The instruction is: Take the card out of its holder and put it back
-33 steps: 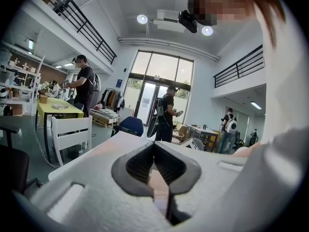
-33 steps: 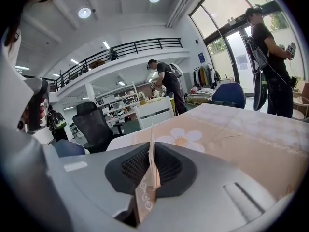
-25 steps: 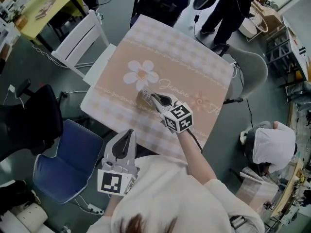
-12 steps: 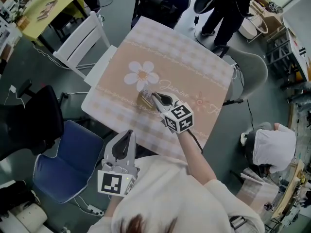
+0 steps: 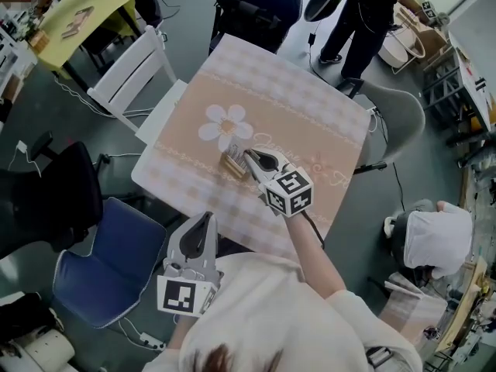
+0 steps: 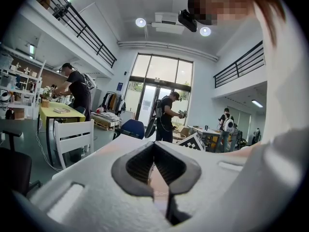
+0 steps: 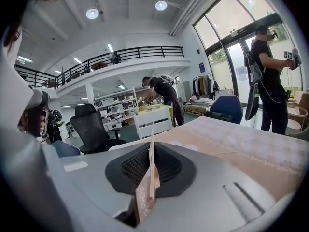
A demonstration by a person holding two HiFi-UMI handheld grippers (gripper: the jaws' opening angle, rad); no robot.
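Observation:
A tan card holder (image 5: 233, 164) with a pale card (image 5: 239, 149) standing out of it is pinched in my right gripper (image 5: 246, 156), just above the flower-print tablecloth (image 5: 310, 107). In the right gripper view the thin card (image 7: 152, 144) rises edge-on between the dark pads, and the tan holder (image 7: 143, 197) sits lower in the shut right gripper (image 7: 150, 163). My left gripper (image 5: 206, 219) hangs near my body, off the table's near edge, with its jaws together and nothing in them. In the left gripper view the left gripper (image 6: 154, 151) points across the table.
A white chair (image 5: 128, 64) stands at the table's left, a blue chair (image 5: 108, 258) and a black chair (image 5: 54, 192) nearer me, a grey chair (image 5: 403, 115) at the right. A person (image 5: 372, 14) stands beyond the far corner; another (image 5: 430, 235) sits at the right.
My right gripper has risen a little with the card holder and card in it. The left gripper has stayed where it was.

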